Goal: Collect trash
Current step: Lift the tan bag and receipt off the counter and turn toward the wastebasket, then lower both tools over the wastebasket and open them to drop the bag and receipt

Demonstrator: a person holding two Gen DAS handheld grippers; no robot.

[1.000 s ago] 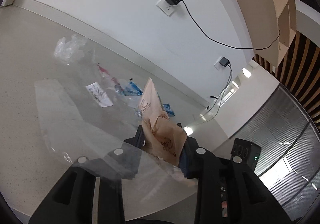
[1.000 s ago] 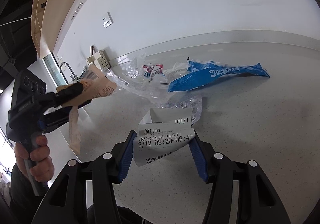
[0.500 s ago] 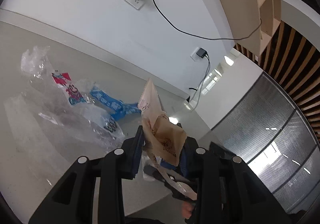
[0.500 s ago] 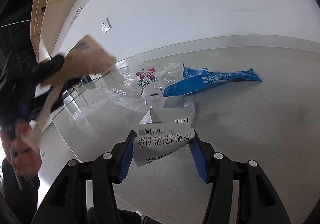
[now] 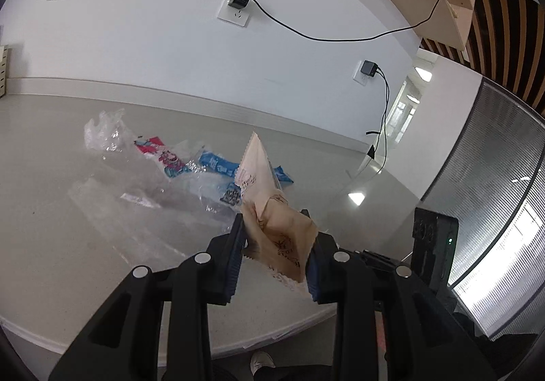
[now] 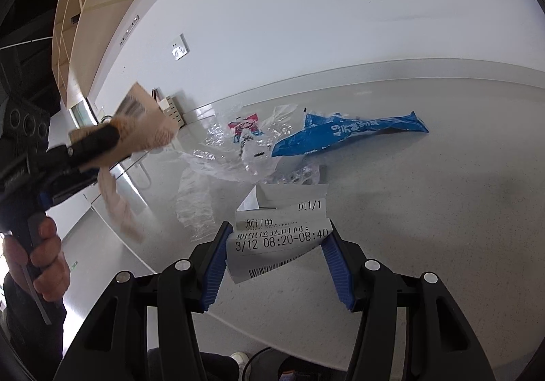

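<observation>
brown paper bag (image 5: 276,238) clamped in left gripper (image 5: 274,258), receipt (image 6: 277,241) pinched in right gripper (image 6: 276,258); blue wrapper (image 6: 347,135) and clear plastic (image 6: 231,166) left uncollected on table (image 6: 442,210).

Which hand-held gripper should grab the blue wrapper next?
Neither is free: the left hand-held gripper holds a brown paper bag, the right hand-held gripper a receipt. The blue wrapper lies ahead of the right.

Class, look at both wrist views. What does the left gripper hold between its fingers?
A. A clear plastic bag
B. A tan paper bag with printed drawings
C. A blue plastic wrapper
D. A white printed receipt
B: the left gripper is clamped on the crumpled tan paper bag, while the blue wrapper lies on the table and the receipt sits in the right gripper.
</observation>
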